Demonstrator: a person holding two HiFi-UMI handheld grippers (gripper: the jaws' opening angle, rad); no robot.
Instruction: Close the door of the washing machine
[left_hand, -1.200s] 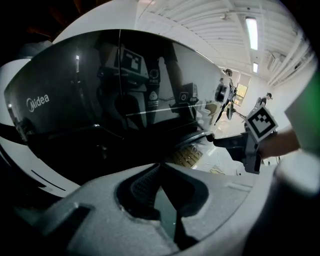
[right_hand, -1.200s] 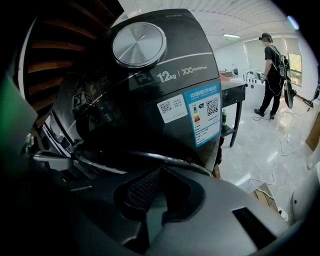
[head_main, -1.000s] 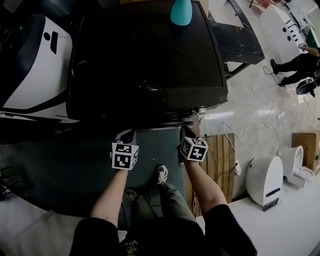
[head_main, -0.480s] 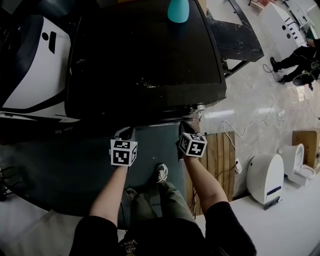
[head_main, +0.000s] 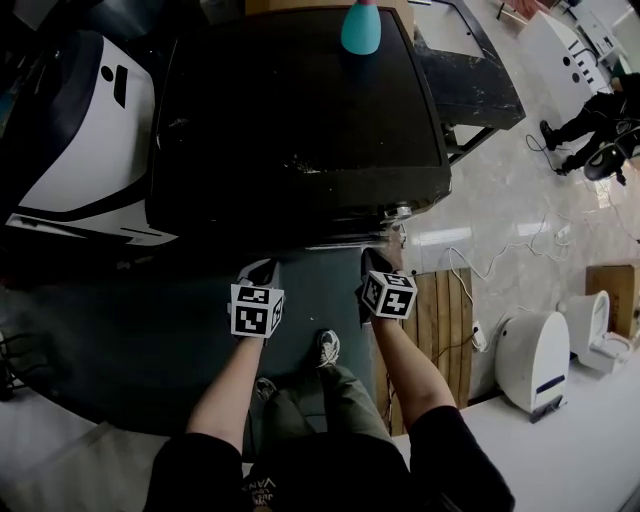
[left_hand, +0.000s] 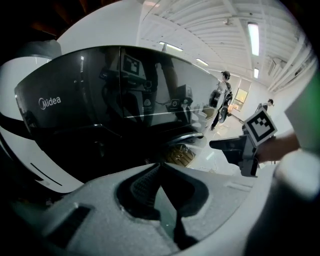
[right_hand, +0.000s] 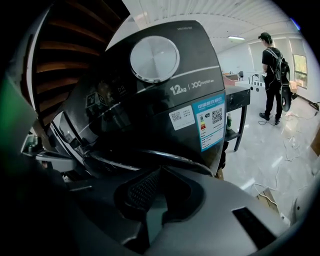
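The large black box-shaped washing machine (head_main: 300, 120) stands in the middle, directly before the person. A teal rounded bottle (head_main: 361, 28) sits on its top at the far edge. A white-and-black curved appliance (head_main: 80, 150) stands just beside the machine on the left, and a black metal table (head_main: 470, 80) stands on its right. The left gripper (head_main: 255, 270) and right gripper (head_main: 373, 260) hang side by side, apart, at the machine's near edge. A brown slatted wooden board (head_main: 440, 310) lies on the floor to the right of the person's grey sneaker (head_main: 325, 347), with a small white rounded appliance (head_main: 530, 360) farther right.
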